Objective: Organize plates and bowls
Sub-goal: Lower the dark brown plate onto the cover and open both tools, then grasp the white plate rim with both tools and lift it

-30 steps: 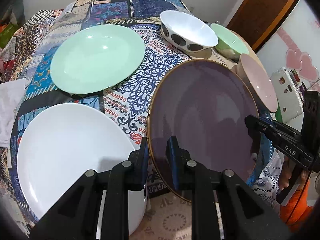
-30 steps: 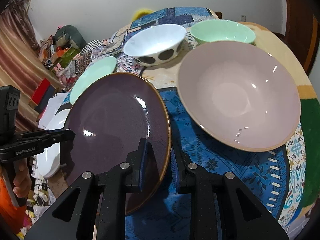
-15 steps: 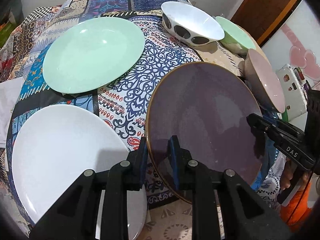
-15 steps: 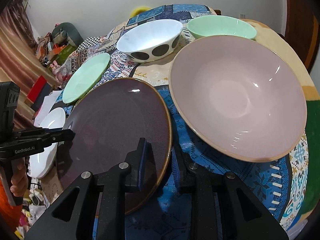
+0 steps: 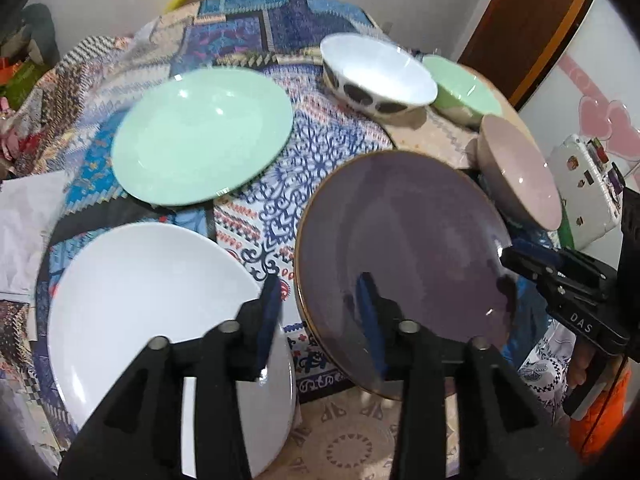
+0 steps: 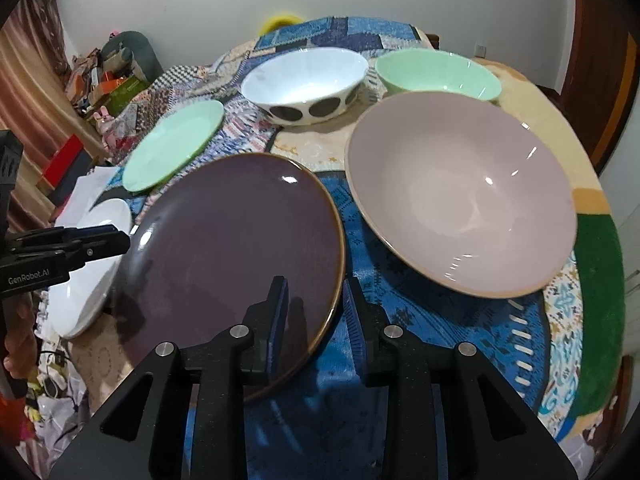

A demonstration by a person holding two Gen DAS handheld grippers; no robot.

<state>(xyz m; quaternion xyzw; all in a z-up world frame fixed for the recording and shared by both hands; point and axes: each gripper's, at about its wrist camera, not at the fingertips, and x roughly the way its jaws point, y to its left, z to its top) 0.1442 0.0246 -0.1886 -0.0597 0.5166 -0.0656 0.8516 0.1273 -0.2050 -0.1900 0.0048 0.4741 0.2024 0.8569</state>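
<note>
Left wrist view: round purple glazed plate [image 5: 404, 248] flat on table, hard, slick, breakable; grab rim. Left gripper [image 5: 320, 312], right gripper [image 6: 314, 320] just opened, released.

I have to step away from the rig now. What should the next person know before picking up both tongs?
Left tongs: jaws have just been opening, straddling the near-left rim of the purple plate, pads off it.
Right tongs: jaws have just been opening, straddling the plate's right rim, no squeeze visible.
On the tablecloth: purple plate in front, white plate and green plate to its left, pink bowl, spotted bowl and green bowl to the right and behind.
Done: purple plate set down.
Left: nothing is stacked yet.
</note>
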